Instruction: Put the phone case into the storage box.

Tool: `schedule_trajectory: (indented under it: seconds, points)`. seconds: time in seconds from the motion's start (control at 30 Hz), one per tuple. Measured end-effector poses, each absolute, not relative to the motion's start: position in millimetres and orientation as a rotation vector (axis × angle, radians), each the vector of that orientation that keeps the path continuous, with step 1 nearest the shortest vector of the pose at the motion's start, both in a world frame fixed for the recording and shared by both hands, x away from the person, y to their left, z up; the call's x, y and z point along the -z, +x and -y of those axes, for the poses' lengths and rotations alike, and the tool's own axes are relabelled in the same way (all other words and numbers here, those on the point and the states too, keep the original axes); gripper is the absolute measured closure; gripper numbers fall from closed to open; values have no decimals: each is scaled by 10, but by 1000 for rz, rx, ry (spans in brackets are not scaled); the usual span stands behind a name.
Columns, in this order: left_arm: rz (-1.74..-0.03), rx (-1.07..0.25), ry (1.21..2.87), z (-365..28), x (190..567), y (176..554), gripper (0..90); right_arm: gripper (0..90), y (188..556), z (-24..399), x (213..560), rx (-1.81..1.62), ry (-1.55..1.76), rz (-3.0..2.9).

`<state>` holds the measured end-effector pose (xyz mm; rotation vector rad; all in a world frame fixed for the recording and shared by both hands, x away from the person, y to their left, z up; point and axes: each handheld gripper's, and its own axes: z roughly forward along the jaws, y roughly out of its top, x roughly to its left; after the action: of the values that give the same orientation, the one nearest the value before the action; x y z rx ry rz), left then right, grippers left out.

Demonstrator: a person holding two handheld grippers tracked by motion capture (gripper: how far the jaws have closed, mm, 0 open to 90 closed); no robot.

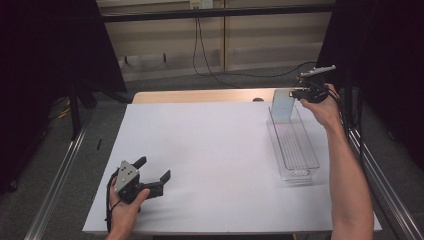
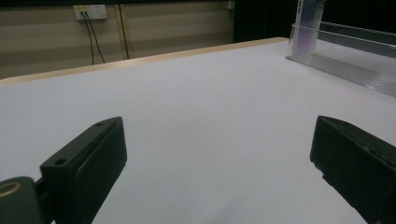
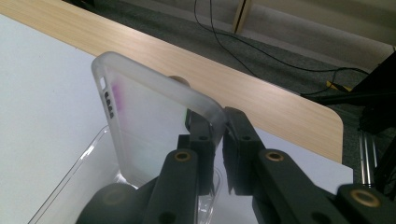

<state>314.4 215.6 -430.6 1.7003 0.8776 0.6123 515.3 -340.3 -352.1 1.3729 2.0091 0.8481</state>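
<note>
Even light from above falls on the white rectangular table sheet, the brightest area in the high view; both upper corners there sink into near-black. Soft shadows lie under the left gripper. In the left gripper view its black jaws at the bottom edge are blurred. The frosted translucent phone case looks sharp, mildly glowing.

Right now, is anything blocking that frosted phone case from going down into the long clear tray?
Nothing visible does. The right tool is shut on the edge of the phone case, which stands upright at the far end of the clear tray. No other object lies in the tray.
</note>
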Motion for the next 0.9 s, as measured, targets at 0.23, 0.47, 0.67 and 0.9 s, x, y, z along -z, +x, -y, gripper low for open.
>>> schedule_trajectory:
  seconds: [0.23, 0.47, 0.67, 0.9]
  points:
    - [-879, -610, 1699, -2149, 4307, 3141, 38, 827, 5159, 3413, 3520, -865, 1383, -2010]
    - [-879, -610, 1699, -2148, 4306, 3141, 38, 803, 5156, 3421, 3529, -866, 1390, -2011]
    - [-882, -610, 1699, -2156, 4308, 3145, 39, 776, 5156, 3425, 3529, -876, 1396, -2006]
    - [-879, -611, 1699, -2152, 4307, 3140, 39, 727, 5154, 3427, 3535, -883, 1401, -2006]
